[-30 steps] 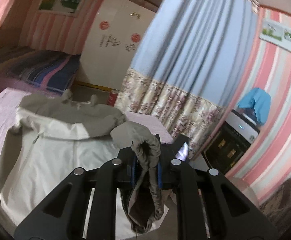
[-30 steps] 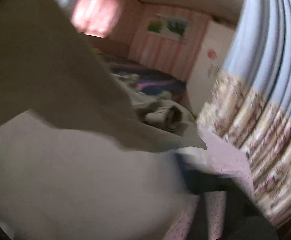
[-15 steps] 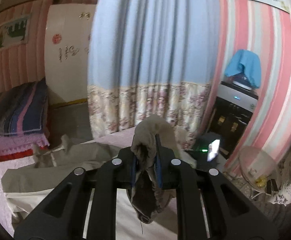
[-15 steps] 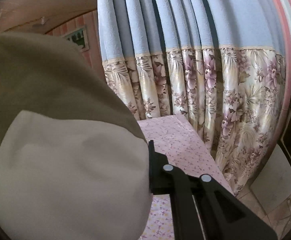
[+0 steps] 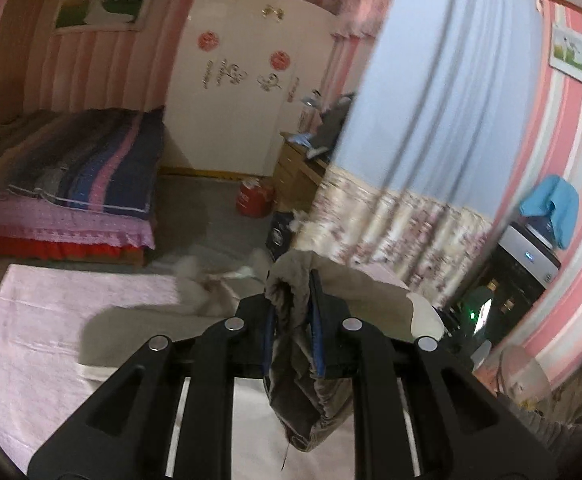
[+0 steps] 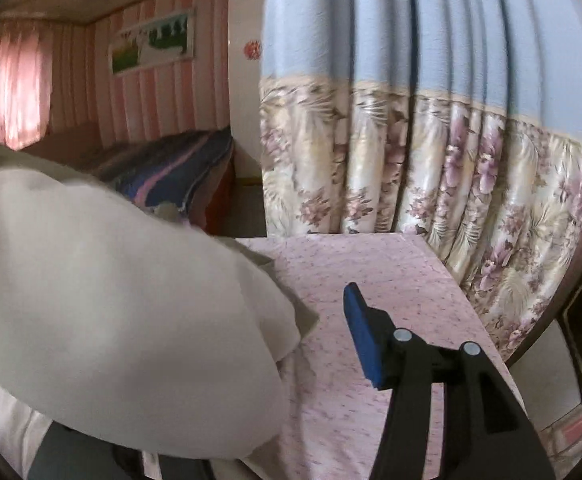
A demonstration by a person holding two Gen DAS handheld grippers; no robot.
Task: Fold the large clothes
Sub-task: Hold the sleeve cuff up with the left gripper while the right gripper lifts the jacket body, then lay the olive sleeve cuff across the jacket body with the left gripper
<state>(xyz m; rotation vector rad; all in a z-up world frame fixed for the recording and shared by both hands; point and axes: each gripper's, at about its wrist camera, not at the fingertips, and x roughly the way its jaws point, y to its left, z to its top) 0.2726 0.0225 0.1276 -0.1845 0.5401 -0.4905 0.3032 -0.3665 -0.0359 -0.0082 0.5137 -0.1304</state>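
Between the blue pads [image 5: 267, 334] of the left claw [image 5: 293, 320] hangs a bunched grey-brown cuff [image 5: 305, 400] of the jacket [image 5: 143, 326], pinched tight, its gathered end drooping below the fingers. Ahead of and left of that claw the rest of the jacket lies flat on the pink sheet [image 5: 51, 320], grey shoulder part farther off, pale body nearer. Beyond it stand a low bed [image 5: 75, 184], a white wardrobe [image 5: 235, 80] and, to the right, a blue curtain [image 5: 451, 92] with a floral hem.

From the right wrist only one finger of the right claw [image 6: 315, 340] shows, with its blue pad [image 6: 361, 336]; the jaws have just been opening and now stand apart, the pad bare. Left of that pad, close to the lens, a pale fold of the jacket [image 6: 111, 300] billows and hides the other finger, so whether cloth still touches that one I cannot tell. Ahead of the claw lie the sheet [image 6: 371, 272] and curtain [image 6: 431, 140].
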